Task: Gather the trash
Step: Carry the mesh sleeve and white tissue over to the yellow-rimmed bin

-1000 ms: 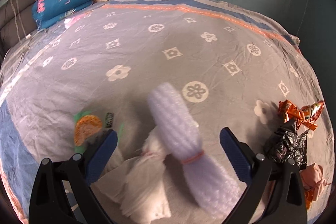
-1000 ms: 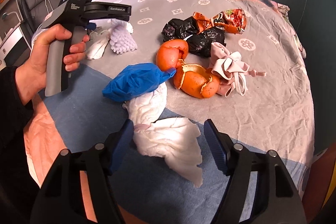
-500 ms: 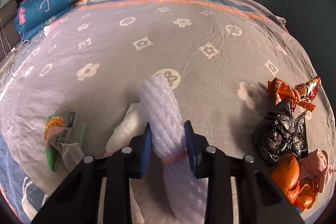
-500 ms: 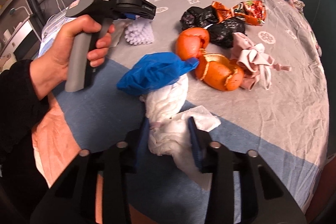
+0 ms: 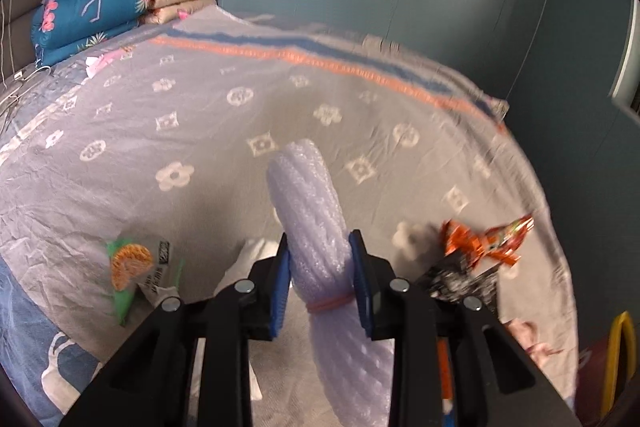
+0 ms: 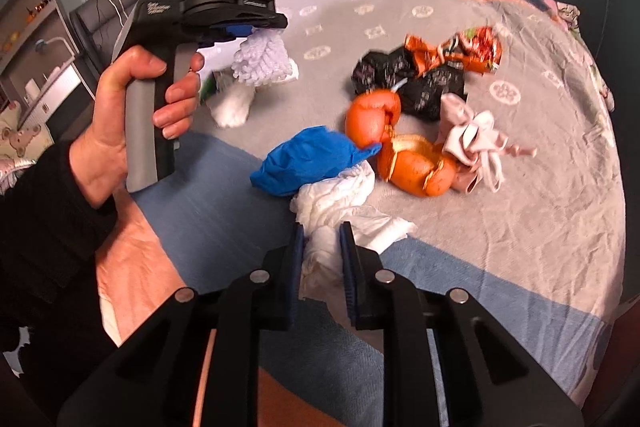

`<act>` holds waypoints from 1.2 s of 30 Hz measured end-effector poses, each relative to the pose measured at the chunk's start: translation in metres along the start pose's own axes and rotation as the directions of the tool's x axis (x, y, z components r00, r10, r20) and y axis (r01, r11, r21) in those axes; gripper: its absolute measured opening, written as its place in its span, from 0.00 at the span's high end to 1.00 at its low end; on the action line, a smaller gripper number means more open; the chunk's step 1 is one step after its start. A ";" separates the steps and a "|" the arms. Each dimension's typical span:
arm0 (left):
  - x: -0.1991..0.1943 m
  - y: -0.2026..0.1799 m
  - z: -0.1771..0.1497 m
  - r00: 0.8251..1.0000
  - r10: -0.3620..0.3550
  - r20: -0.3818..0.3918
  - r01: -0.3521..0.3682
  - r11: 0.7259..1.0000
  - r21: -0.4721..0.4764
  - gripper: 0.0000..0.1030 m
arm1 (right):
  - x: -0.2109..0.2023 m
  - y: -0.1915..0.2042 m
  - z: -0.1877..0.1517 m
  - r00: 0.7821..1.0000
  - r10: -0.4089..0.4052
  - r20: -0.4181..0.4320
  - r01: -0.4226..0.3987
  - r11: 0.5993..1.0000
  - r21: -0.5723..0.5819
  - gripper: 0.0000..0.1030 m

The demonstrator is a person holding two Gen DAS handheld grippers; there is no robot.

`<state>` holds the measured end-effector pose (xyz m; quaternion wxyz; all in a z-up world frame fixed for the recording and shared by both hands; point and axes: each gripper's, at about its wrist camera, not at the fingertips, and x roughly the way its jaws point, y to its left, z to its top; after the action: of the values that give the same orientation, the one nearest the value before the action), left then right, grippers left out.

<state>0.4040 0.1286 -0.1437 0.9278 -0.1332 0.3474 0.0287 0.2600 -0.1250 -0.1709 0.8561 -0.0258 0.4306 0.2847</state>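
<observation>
My left gripper point(image 5: 319, 239) is shut on a white foam-wrap roll point(image 5: 304, 187) bound by a pink rubber band, and the roll hangs above the bed. The right wrist view shows the same roll point(image 6: 262, 61) under that gripper, which a hand point(image 6: 132, 99) holds. My right gripper point(image 6: 322, 231) is closing, its pads pressing a crumpled white tissue point(image 6: 340, 195) at the bed's near edge. Beyond the tissue lie a blue glove point(image 6: 312, 159), orange peels point(image 6: 416, 163), black bags point(image 6: 424, 87), an orange wrapper point(image 6: 460, 49) and a pink cloth point(image 6: 472, 131).
A green and orange snack packet point(image 5: 136, 267) and another white tissue point(image 5: 248, 259) lie on the grey patterned bedspread point(image 5: 200, 107) below the left gripper. Folded quilts point(image 5: 92, 7) are stacked at the headboard. A yellow-rimmed object point(image 5: 620, 351) stands beside the bed on the right.
Both grippers went from wide open to closed, the left on the foam roll and the right on the tissue. Both then rose, and the roll came up off the bed.
</observation>
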 end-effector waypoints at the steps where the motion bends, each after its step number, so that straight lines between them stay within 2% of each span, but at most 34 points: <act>1: -0.006 -0.001 0.002 1.000 -0.012 0.012 0.012 1.000 -0.004 0.74 | -0.003 0.000 0.001 1.000 0.000 0.008 0.000 1.000 0.000 0.83; 5: -0.031 -0.004 0.007 0.998 -0.045 0.054 0.046 0.999 -0.013 0.74 | -0.020 0.002 0.005 0.999 0.003 0.053 -0.003 1.000 0.003 0.83; 8: -0.045 -0.009 0.005 0.997 -0.046 0.060 0.047 0.999 -0.014 0.74 | -0.031 0.002 0.007 0.996 -0.011 0.084 0.011 1.000 0.004 0.83; 11: -0.060 -0.014 0.002 0.995 -0.079 0.058 0.080 0.996 -0.024 0.74 | -0.039 -0.001 0.009 0.995 -0.024 0.101 0.023 1.000 0.018 0.83; 22: -0.124 -0.034 -0.002 0.985 -0.136 0.107 0.130 0.989 0.065 0.74 | -0.094 -0.002 0.011 0.980 -0.066 0.186 0.059 0.997 0.045 0.83; 36: -0.186 -0.041 -0.013 0.972 -0.172 0.160 0.156 0.982 0.108 0.74 | -0.153 -0.006 -0.010 0.961 -0.124 0.247 0.108 0.991 0.076 0.83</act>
<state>0.2611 0.0927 -0.0220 0.9583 -0.1143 0.2563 -0.0533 0.1843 -0.2040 -0.0637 0.9193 0.0116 0.3252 0.2216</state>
